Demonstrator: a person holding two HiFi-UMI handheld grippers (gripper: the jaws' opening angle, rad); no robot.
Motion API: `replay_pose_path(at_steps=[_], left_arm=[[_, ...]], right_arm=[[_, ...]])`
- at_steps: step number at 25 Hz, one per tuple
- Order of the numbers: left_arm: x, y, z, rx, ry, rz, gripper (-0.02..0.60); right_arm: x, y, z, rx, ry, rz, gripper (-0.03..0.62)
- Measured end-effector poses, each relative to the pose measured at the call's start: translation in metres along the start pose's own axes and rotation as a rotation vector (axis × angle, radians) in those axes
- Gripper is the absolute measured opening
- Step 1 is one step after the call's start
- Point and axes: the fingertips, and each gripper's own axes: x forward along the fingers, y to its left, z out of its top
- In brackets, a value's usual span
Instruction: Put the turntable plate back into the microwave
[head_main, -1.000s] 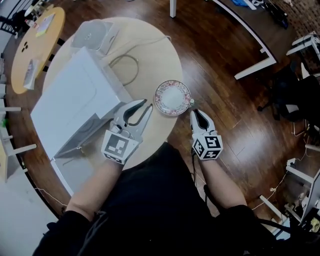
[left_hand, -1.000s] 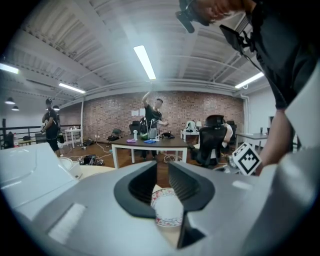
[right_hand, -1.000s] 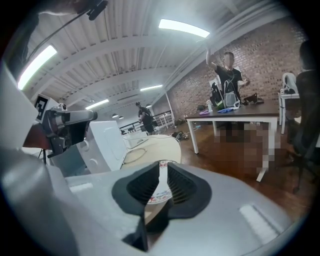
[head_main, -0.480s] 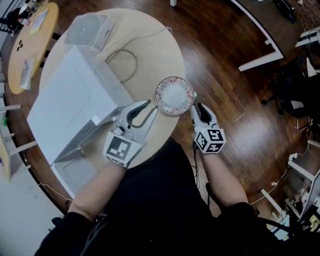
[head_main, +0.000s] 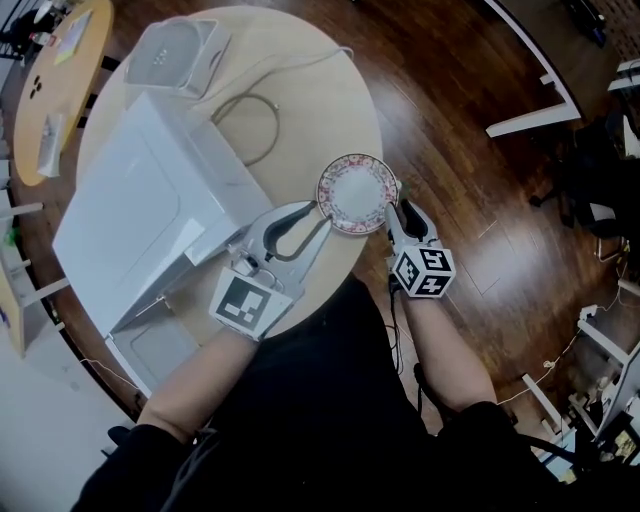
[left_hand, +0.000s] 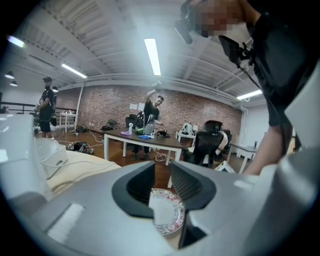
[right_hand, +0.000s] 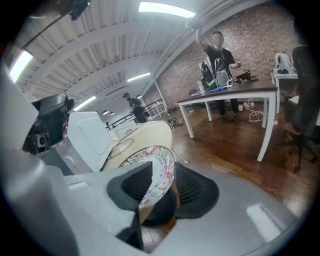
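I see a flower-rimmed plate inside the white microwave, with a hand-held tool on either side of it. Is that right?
No. The plate is outside the microwave, at the edge of the round table, as the head view shows. The left tool and right tool do flank it; both have just been opening, the plate's rim between the right one's jaws, nothing between the left's.

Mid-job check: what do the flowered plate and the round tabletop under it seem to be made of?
The plate looks like glazed ceramic or china. It has a glossy, opaque white centre and a red floral band printed round the rim, so it does not look like clear glass. The table has a pale beige, matte top, probably laminate or light wood veneer. No grain shows, so I can't tell which.
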Motion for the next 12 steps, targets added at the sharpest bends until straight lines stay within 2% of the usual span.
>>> replay_pose_path(at_steps=[12], left_arm=[[0.005, 0.001, 0.0, -0.009, 0.009, -0.01, 0.109]], right_arm=[[0.024, -0.007, -0.017, 0.09, 0.061, 0.012, 0.138]])
